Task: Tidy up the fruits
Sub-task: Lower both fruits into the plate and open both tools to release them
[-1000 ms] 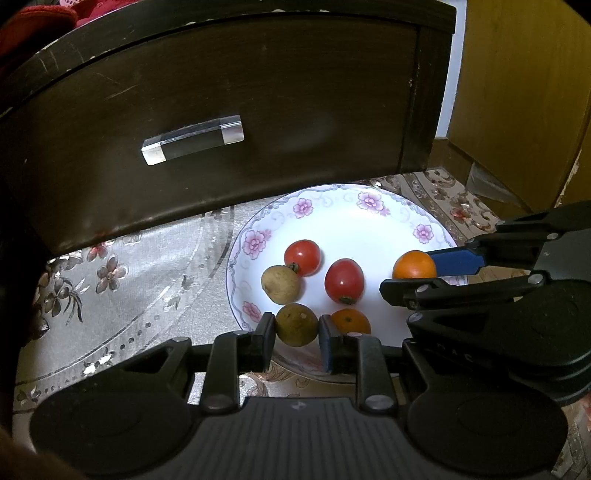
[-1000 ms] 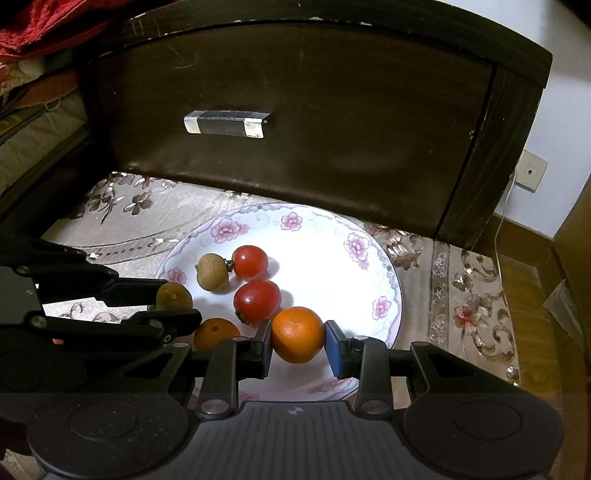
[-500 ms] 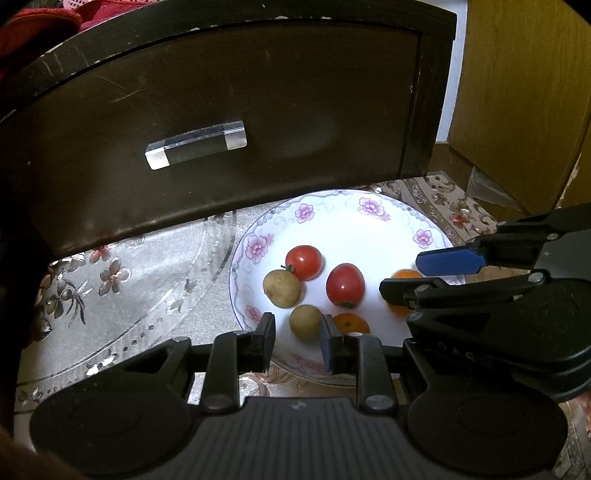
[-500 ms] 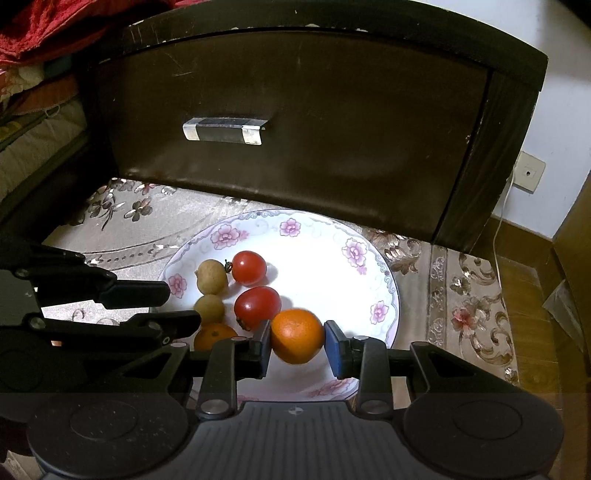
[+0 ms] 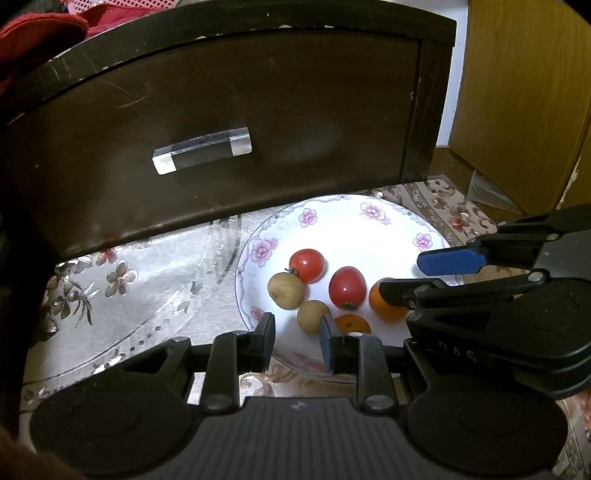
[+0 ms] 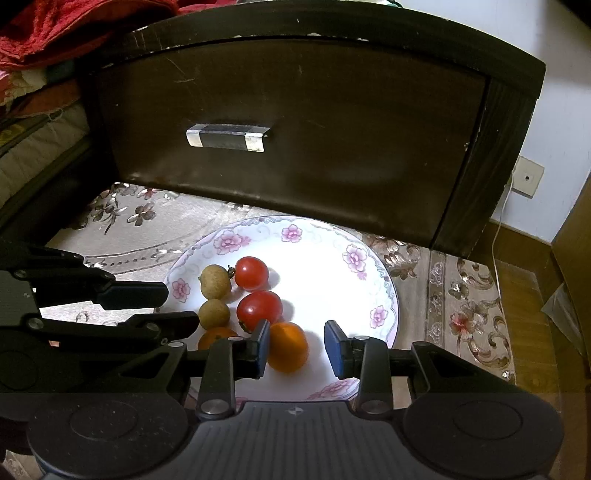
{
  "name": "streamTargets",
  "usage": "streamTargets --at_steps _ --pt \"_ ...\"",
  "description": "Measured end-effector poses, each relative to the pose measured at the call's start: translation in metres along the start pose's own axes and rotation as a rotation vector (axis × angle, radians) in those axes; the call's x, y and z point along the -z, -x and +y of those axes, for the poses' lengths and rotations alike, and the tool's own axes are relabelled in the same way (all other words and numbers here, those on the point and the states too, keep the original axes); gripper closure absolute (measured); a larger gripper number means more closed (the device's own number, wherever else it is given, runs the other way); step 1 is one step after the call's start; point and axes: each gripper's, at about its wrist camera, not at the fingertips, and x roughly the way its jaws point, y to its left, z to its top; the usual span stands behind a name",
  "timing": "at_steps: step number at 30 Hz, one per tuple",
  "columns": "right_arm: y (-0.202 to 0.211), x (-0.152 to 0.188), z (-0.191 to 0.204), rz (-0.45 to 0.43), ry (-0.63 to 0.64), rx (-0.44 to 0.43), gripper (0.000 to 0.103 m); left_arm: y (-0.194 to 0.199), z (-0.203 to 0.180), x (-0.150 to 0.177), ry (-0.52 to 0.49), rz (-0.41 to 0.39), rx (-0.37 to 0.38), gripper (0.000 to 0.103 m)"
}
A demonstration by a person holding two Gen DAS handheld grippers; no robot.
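A white flowered plate (image 5: 351,236) (image 6: 332,258) holds two red tomatoes (image 5: 307,260) (image 5: 347,287), two brown longans (image 5: 286,290) (image 5: 313,316) and two oranges (image 5: 351,325) (image 5: 384,304). My left gripper (image 5: 297,345) is open and empty over the plate's near rim, with the near longan just ahead of its gap. My right gripper (image 6: 297,347) is open; the bigger orange (image 6: 287,346) lies on the plate between its fingers, against the left one. The smaller orange (image 6: 214,338) is partly hidden by the left gripper.
A dark wooden drawer front (image 5: 229,122) (image 6: 295,122) with a clear handle (image 5: 202,150) stands right behind the plate. A patterned cloth (image 5: 147,280) covers the surface. A wooden cabinet (image 5: 524,92) is at the right; red fabric (image 6: 74,26) lies on top at the left.
My left gripper let go of the longan, which now lies on the plate, and drew back. My right gripper opened and released the orange onto the plate.
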Motion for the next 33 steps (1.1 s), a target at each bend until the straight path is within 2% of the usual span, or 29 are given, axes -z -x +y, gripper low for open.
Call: streamTargets --at_steps 6,33 --pt "0.003 0.000 0.001 -0.009 0.003 0.005 0.068 0.004 0.001 0.000 0.007 -0.008 -0.005 0.071" --pt "0.011 -0.001 0.006 -0.023 0.019 -0.002 0.067 0.018 0.001 0.002 0.011 -0.016 -0.016 0.069"
